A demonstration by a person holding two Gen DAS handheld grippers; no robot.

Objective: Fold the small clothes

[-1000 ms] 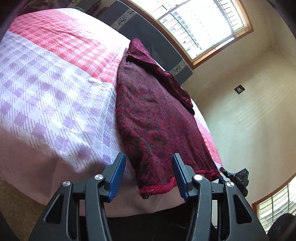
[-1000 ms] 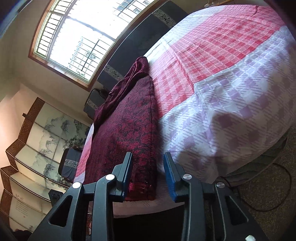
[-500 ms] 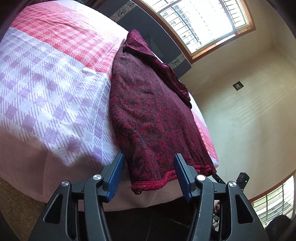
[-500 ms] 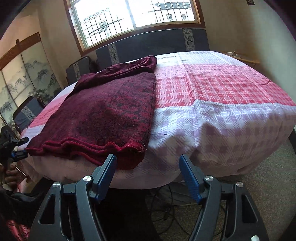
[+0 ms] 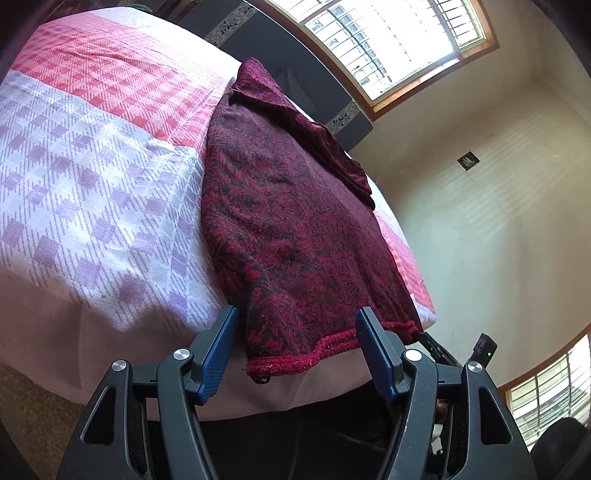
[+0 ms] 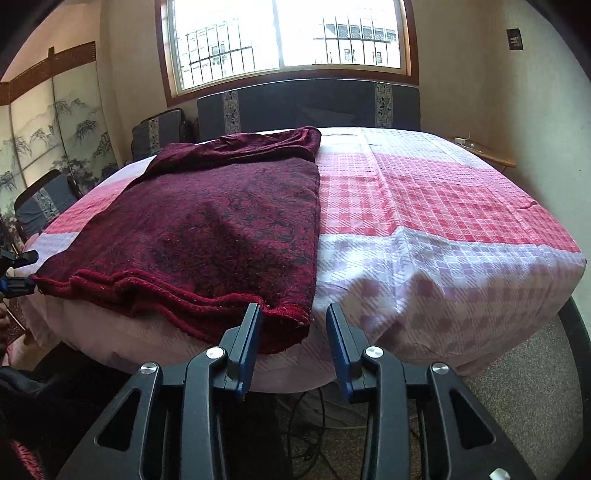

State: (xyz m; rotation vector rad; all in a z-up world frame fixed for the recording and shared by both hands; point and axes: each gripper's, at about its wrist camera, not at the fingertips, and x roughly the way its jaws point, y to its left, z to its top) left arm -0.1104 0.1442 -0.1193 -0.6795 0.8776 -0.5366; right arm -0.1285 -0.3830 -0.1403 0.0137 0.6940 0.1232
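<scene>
A dark red patterned garment (image 5: 288, 229) lies folded lengthwise on a bed with a pink and lilac checked sheet (image 5: 92, 192); its hem hangs over the near bed edge. My left gripper (image 5: 295, 332) is open, its blue fingers on either side of the hem's near corner, not closed on it. In the right wrist view the garment (image 6: 207, 229) covers the bed's left half. My right gripper (image 6: 293, 317) is open, with the hem's right corner just in front of its left finger (image 6: 247, 343).
A dark headboard (image 6: 306, 107) and a window (image 6: 288, 33) stand behind the bed. A painted folding screen (image 6: 40, 125) and dark chairs (image 6: 40, 203) are at the left. Cables (image 6: 314, 417) lie on the carpet under the bed edge. The checked sheet (image 6: 443, 206) covers the right half.
The right gripper has turned level to face the bed squarely, opened wide, then narrowed somewhat at the hem's right corner. The left gripper stayed open and moved slightly closer to the hem.
</scene>
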